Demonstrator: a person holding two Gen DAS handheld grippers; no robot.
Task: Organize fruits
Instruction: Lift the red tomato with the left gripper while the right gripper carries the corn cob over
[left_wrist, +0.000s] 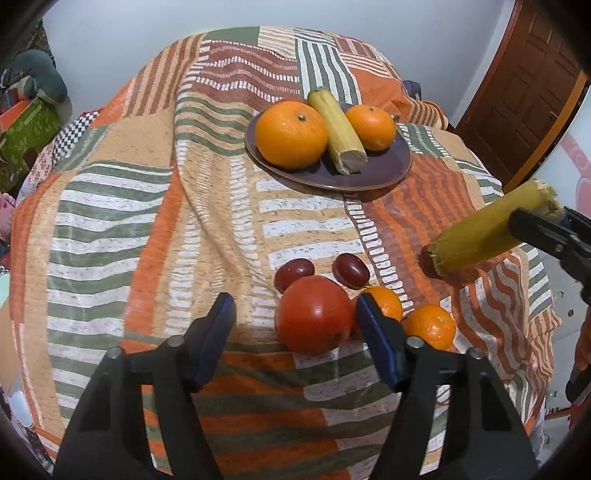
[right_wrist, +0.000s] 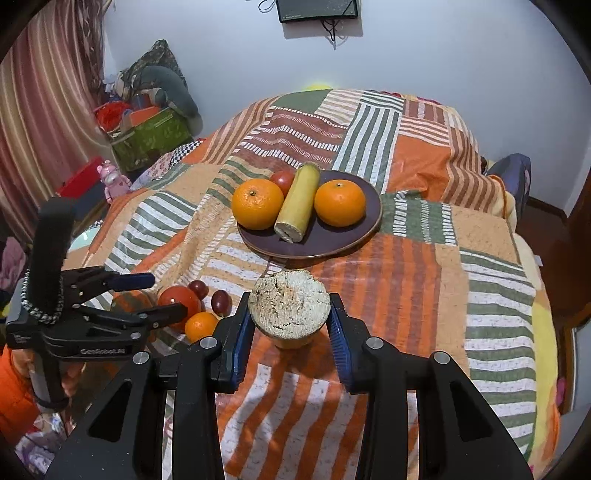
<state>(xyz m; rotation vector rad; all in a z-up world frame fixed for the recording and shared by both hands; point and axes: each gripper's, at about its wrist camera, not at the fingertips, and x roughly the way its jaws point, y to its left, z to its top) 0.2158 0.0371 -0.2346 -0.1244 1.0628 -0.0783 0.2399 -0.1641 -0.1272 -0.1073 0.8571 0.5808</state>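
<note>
A dark purple plate (left_wrist: 384, 168) (right_wrist: 332, 243) holds two oranges (left_wrist: 291, 134) (right_wrist: 340, 202), a yellow sugarcane piece (left_wrist: 338, 131) (right_wrist: 298, 199) and, in the right wrist view, a tomato (right_wrist: 282, 180) behind them. My right gripper (right_wrist: 290, 319) is shut on a second yellow piece (right_wrist: 289, 306) (left_wrist: 480, 232), held above the cloth. My left gripper (left_wrist: 293, 317) (right_wrist: 162, 295) is open, low over a red tomato (left_wrist: 314, 314) (right_wrist: 181, 295). Beside the tomato lie two dark red grapes (left_wrist: 351, 270) (right_wrist: 221, 300) and two small tangerines (left_wrist: 430, 325) (right_wrist: 200, 325).
A striped patchwork cloth (left_wrist: 147, 221) (right_wrist: 424, 258) covers the table. A wooden door (left_wrist: 524, 92) stands at the right. A green box (right_wrist: 147, 140), a pink toy (right_wrist: 110, 181) and a curtain (right_wrist: 44, 110) are at the left.
</note>
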